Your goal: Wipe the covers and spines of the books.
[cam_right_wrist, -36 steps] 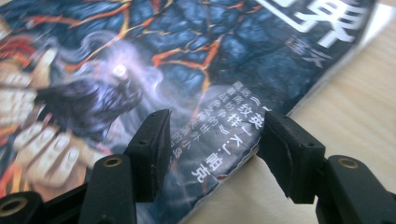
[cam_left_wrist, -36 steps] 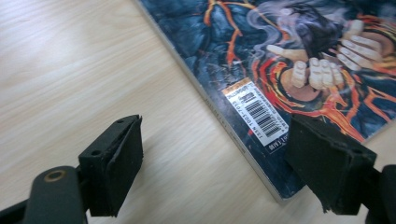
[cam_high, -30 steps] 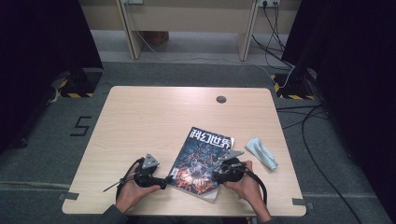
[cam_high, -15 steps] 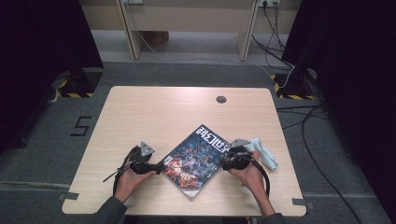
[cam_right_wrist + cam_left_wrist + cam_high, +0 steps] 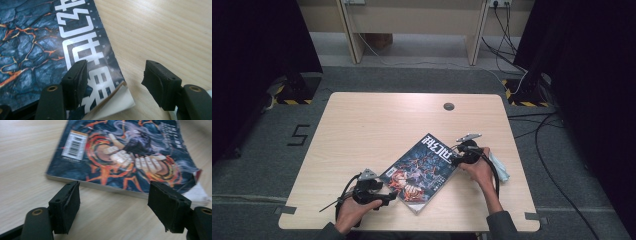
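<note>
The magazine [image 5: 421, 173] has been swung further clockwise on the counter [image 5: 377, 130] since a moment ago; both the left gripper [image 5: 113, 205] and right gripper [image 5: 115, 80] are held with fingers apart, so it is being nudged, not gripped

Wooden table [image 5: 377, 125] on grey floor [image 5: 412, 77], black curtains [image 5: 257, 40]

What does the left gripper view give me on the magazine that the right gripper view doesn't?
Left gripper view: the magazine's barcode label, its cover art of a figure with clasped hands, and its thick page edge facing the open left gripper. Right gripper view: the white title characters and a curled-up cover corner between the open right gripper's jaws. Both: wooden table, nothing gripped.
</note>
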`<state>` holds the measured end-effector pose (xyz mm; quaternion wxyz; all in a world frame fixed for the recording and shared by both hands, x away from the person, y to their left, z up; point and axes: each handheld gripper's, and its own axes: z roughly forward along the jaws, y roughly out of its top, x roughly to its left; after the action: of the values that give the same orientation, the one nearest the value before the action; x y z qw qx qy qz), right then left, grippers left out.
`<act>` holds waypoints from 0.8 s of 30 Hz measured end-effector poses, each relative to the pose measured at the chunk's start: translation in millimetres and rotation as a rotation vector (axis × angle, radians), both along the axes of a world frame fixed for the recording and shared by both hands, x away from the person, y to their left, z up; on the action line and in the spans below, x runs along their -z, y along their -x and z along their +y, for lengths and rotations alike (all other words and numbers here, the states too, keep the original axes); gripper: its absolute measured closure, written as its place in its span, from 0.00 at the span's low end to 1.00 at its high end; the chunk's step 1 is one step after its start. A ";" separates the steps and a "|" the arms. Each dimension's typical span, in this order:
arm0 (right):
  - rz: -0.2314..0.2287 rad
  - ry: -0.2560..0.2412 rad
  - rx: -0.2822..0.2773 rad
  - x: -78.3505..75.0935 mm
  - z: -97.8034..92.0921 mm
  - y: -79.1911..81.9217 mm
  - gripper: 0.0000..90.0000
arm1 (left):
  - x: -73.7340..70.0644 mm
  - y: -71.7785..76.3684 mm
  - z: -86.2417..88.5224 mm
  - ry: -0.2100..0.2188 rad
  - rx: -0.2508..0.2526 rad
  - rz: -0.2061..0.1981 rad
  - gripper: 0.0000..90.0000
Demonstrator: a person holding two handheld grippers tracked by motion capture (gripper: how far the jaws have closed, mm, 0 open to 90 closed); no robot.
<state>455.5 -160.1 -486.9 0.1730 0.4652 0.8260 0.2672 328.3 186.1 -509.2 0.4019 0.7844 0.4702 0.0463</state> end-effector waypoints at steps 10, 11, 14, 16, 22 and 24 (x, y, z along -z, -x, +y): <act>0.078 -0.102 -0.004 5.4 -0.3 12.3 0.40 | 1.8 -25.1 2.5 0.075 -0.057 0.021 0.24; 0.082 -0.093 -0.008 4.5 0.1 15.2 0.40 | 1.8 -29.9 3.4 0.065 -0.065 0.015 0.24; 0.087 -0.061 -0.027 2.1 1.7 30.6 0.40 | 2.1 -42.1 2.8 0.046 -0.091 -0.002 0.24; 0.072 -0.059 -0.020 3.4 3.4 45.4 0.39 | 2.1 -53.7 -0.1 0.016 -0.104 -0.021 0.23; 0.117 -0.010 -0.084 -1.6 5.7 77.7 0.37 | 4.4 -71.5 -11.1 -0.072 -0.115 -0.091 0.24; 0.126 -0.021 -0.089 -1.4 4.0 81.6 0.37 | 4.6 -74.7 -16.9 -0.118 -0.103 -0.112 0.24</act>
<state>373.9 -156.2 -485.6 0.1038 0.4455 0.8523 0.2535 403.0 169.2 -513.7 0.3780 0.7776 0.4830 0.1383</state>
